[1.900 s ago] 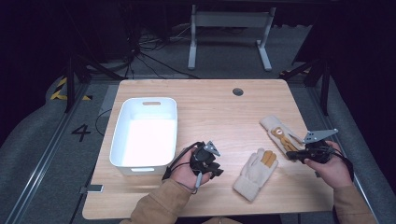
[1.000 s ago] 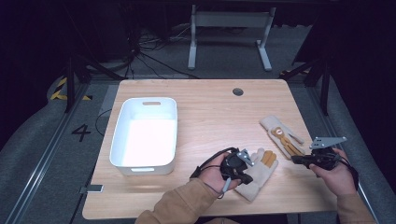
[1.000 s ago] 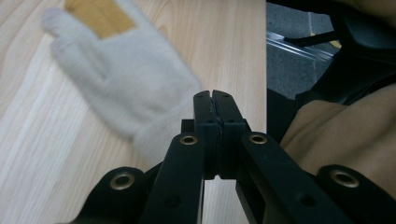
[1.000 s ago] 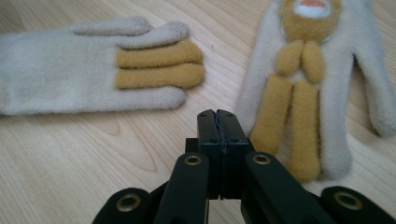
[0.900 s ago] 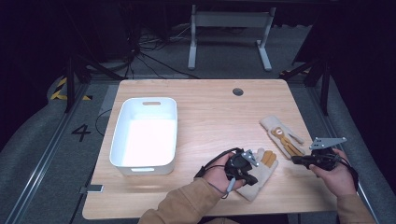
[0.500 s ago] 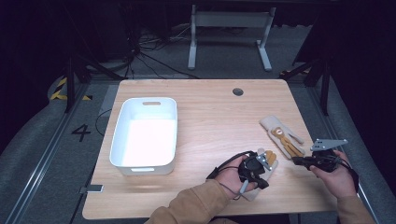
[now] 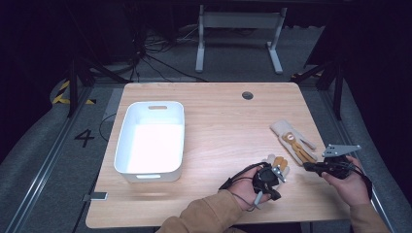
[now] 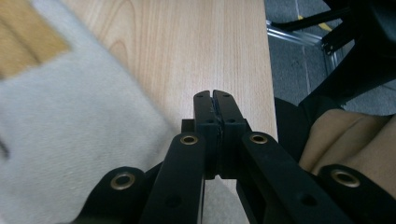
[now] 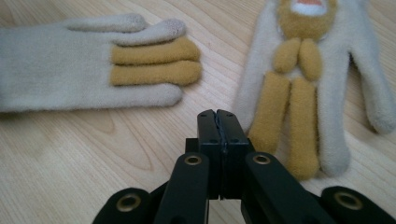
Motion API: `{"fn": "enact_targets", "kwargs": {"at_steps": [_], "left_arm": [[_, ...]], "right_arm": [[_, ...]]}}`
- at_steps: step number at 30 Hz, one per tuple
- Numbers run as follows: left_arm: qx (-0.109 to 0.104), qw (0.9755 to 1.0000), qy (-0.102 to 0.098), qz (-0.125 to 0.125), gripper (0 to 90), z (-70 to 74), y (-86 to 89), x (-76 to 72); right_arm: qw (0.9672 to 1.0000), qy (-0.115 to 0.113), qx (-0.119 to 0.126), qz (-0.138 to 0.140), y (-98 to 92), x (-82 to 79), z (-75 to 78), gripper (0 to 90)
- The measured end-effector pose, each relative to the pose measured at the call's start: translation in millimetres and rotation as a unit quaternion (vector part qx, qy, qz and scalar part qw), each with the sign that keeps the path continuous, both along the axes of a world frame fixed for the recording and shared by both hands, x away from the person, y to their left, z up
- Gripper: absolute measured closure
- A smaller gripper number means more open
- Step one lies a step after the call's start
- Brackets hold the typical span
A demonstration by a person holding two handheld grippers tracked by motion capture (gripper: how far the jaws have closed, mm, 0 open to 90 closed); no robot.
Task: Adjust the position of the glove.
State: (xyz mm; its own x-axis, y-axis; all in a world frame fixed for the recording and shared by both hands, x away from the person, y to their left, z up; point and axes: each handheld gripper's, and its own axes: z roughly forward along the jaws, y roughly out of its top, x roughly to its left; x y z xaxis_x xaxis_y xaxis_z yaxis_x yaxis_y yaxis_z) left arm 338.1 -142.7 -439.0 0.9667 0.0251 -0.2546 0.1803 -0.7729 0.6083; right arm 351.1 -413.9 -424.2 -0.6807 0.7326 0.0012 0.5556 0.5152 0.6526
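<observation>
On the wooden surface [image 7: 218,126], well right of the white bin [image 7: 150,143], two cream gloves lie side by side. My left gripper [image 7: 273,174], jaws clenched on nothing, sits over the near glove [image 7: 276,162], whose length runs away from me. My right gripper [image 7: 311,166], also clenched and empty, points left just below the far glove [image 7: 293,141].

The table [image 7: 218,121] is brightly lit amid dark surroundings, while the nearest glove [image 8: 70,130] is blurred.
</observation>
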Motion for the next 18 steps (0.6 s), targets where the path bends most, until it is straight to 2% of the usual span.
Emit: {"fn": "enact_targets", "kwargs": {"at_steps": [6,7,18], "left_arm": [[0.022,0.9997,-0.006,-0.005,90.0,-9.3,-4.2,-2.3],[0.031,0.9994,-0.016,-0.007,90.0,-10.7,-4.6,-3.1],[0.053,0.9976,-0.044,0.008,90.0,-4.9,7.8,-1.4]], "right_arm": [[1.0000,-0.004,0.001,0.001,-0.1,-0.4,1.0,90.0],[1.0000,-0.007,0.002,0.001,-0.8,-0.5,1.4,90.0],[1.0000,-0.009,0.004,-0.001,-1.7,-1.3,2.6,90.0]]}}
